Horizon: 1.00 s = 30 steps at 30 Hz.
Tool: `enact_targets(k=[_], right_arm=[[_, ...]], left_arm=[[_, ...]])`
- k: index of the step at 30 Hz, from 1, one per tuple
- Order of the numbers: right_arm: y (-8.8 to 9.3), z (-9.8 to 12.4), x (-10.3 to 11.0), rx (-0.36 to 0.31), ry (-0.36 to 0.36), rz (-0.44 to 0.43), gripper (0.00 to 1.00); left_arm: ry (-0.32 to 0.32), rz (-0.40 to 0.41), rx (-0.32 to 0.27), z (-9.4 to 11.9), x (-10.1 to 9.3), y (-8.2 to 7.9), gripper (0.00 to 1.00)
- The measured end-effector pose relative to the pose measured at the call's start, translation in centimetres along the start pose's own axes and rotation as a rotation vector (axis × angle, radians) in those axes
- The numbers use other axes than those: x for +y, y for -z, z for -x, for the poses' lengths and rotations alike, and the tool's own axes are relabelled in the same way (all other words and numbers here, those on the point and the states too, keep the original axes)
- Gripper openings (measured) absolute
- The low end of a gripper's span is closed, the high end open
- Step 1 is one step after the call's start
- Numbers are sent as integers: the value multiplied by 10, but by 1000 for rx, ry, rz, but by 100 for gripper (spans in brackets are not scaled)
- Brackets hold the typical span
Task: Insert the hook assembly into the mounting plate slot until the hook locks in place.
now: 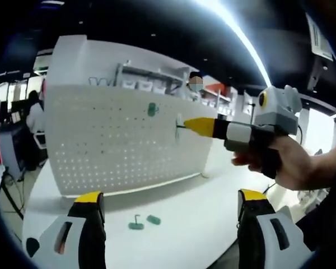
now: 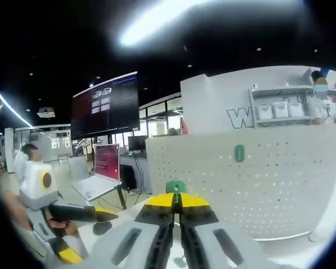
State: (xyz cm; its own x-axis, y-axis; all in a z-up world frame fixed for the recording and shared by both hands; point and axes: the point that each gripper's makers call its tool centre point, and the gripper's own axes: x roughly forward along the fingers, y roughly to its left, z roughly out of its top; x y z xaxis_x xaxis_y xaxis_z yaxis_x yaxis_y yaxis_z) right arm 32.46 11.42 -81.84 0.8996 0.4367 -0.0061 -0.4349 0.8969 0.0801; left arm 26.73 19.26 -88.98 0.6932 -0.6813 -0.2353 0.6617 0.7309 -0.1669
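Observation:
A white pegboard mounting plate (image 1: 117,140) stands upright on the white table (image 1: 196,218). One green hook piece (image 1: 152,109) is mounted on it. My right gripper (image 1: 189,126) comes in from the right, held by a hand, and is shut on a green hook assembly (image 1: 179,128) right at the plate's face. In the right gripper view the jaws (image 2: 176,200) are closed on that green hook (image 2: 175,186), with the plate (image 2: 269,185) and the mounted green piece (image 2: 239,152) ahead. My left gripper (image 1: 171,204) hangs open over the table, holding nothing.
Two loose green hook parts (image 1: 136,225) (image 1: 153,219) lie on the table before the plate. A laptop (image 2: 98,179) and a large dark screen (image 2: 106,103) are at the left. Shelves with white bins (image 2: 277,109) stand behind the plate.

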Motion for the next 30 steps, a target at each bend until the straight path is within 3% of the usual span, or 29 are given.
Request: enact_targets(k=[14, 30], right_arm=[[-23, -27, -47, -52, 90, 35, 0], [-32, -57, -103, -76, 207, 35, 0]], left_arm=[[-8, 13, 17, 0, 9, 3, 97], [-19, 35, 47, -2, 20, 12, 96]])
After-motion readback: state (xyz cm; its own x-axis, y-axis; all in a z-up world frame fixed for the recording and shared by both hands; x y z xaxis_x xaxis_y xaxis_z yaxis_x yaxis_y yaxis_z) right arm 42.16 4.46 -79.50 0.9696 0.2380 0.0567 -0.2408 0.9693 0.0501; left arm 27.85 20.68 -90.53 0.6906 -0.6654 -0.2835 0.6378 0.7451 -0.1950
